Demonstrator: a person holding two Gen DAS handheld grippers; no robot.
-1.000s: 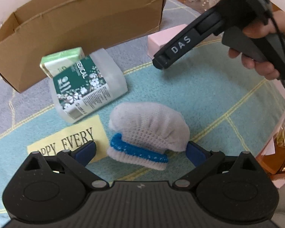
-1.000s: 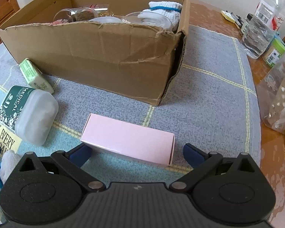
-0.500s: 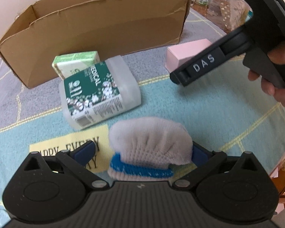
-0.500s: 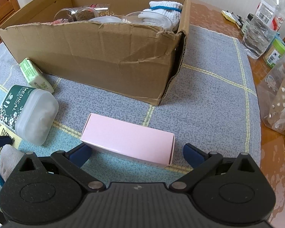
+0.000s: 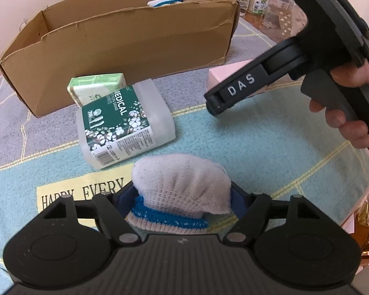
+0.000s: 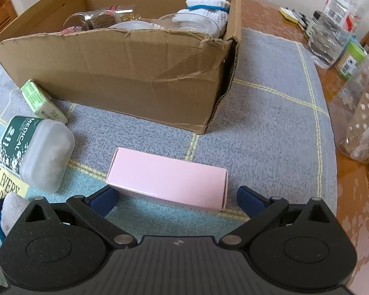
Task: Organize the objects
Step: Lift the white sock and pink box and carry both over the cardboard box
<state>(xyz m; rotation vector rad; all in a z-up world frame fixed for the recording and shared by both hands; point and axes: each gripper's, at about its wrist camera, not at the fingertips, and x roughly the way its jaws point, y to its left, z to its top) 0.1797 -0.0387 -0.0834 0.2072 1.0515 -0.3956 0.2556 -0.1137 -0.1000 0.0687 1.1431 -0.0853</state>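
Note:
My left gripper (image 5: 182, 196) is shut on a white knitted sock with a blue band (image 5: 179, 184), low over the tablecloth. My right gripper (image 6: 177, 196) is open, its fingers either side of a pink box (image 6: 169, 177) that lies on the cloth. The right gripper also shows in the left wrist view (image 5: 216, 103), and the sock in the right wrist view (image 6: 11, 204). A cardboard box (image 6: 125, 73) stands behind, holding a matching sock (image 6: 206, 5) and glassware. A cotton swab tub (image 5: 123, 123) and a green packet (image 5: 98, 86) lie in front of it.
A yellow card with black lettering (image 5: 86, 191) lies under the left gripper. Plastic bottles and jars (image 6: 332, 39) stand on the wooden table at the right. A clear dotted bag (image 6: 361, 113) sits by the table's right edge.
My left gripper moved forward around the sock and closed on it. The right gripper has stayed open at the pink box.

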